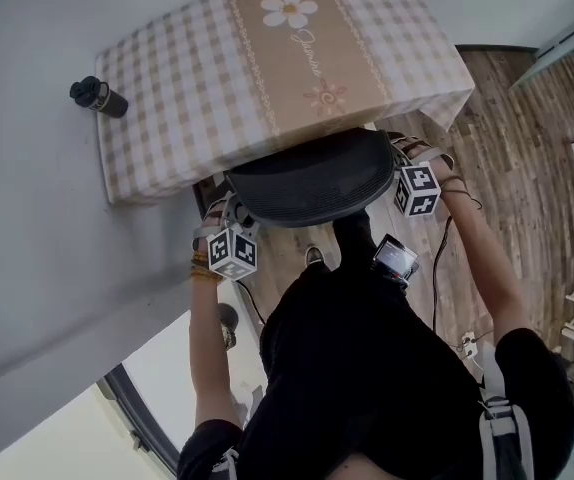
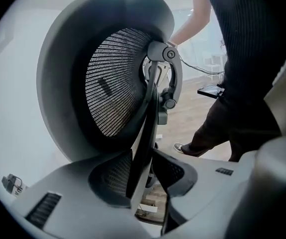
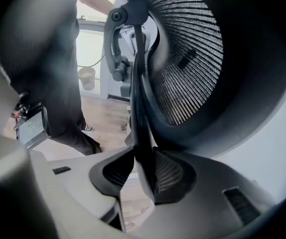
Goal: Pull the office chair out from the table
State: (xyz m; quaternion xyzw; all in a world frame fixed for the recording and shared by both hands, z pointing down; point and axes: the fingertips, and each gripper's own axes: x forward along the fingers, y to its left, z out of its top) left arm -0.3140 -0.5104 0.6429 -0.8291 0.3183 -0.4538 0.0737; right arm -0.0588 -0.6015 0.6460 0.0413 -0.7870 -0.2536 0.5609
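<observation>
Office chair [image 1: 312,178] stands at centre of the head view, its dark curved backrest close against the near edge of the table [image 1: 167,78], which carries a checked tablecloth [image 1: 297,38] with a flower motif. Chair is not pulled clear of the table.

Left gripper [image 1: 235,213] sits at the lower left end of the backrest. In the left gripper view its jaws [image 2: 145,176] are closed on the thin edge of the backrest frame [image 2: 143,133], a pad on either side of it. Mesh of the backrest fills the upper left of that view.

Right gripper [image 1: 392,163] sits at the right end of the backrest. In the right gripper view its jaws [image 3: 143,171] clamp the same kind of thin frame edge [image 3: 139,108], with mesh at upper right.

Person [image 1: 367,368] in dark clothing stands directly behind the chair, in the lower half of the frame. Dark bottle [image 1: 99,96] lies at upper left, beside the table. Wooden floor [image 1: 507,148] shows at right.
</observation>
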